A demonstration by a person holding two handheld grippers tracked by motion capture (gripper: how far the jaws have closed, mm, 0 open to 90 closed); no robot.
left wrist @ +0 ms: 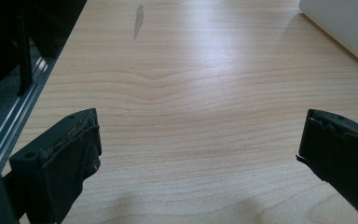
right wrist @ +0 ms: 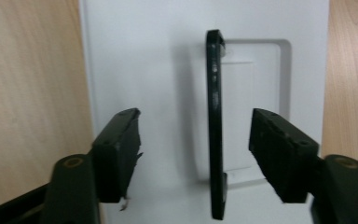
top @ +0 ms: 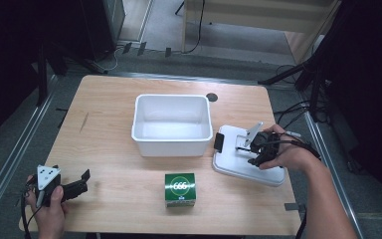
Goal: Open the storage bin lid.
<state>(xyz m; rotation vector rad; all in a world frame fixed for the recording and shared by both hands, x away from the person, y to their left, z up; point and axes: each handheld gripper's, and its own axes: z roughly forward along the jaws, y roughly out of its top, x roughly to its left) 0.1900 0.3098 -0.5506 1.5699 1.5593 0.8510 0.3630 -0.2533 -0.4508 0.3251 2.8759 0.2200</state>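
A white lid [top: 238,167] lies flat on the table, right of the white bin [top: 172,147]. Its black handle [top: 242,148] stands up from the lid's recess. My right gripper [top: 251,152] hovers over the lid, open. In the right gripper view the lid [right wrist: 144,56] lies below and the handle [right wrist: 215,116] stands between the two pads of my right gripper [right wrist: 196,126] with a gap on each side. My left gripper [top: 82,183] rests at the table's front left, open; in its own view my left gripper [left wrist: 200,135] has bare wood between the jaws.
A green box [top: 180,189] with white print stands near the front edge, ahead of the bin. A black latch [top: 219,143] sits on the lid's left end. A corner of the bin [left wrist: 349,23] shows far off in the left gripper view. Cables and stands ring the table.
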